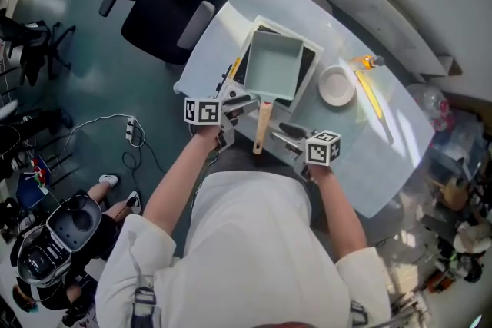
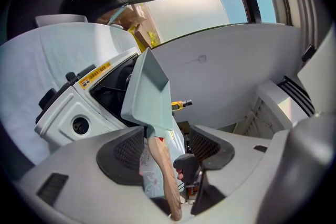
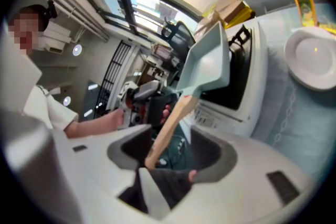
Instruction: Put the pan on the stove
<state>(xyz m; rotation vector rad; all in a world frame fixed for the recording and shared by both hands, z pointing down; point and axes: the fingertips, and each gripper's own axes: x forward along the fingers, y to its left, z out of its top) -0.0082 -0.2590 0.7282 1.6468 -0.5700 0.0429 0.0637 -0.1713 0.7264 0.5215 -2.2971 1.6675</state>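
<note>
Left gripper (image 2: 165, 150) and right gripper (image 3: 173, 150), jaws wide apart, flank the wooden handle (image 1: 263, 127) without gripping; pan (image 1: 274, 64) sits on stove (image 1: 311, 71). Withdraw straight back, avoiding the handle.

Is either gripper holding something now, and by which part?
Nothing is held. The left gripper and right gripper are open around the pan handle.

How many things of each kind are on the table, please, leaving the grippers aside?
Pan: 1
Stove: 1
Plate: 1
Bottle: 1
Total: 4
</note>
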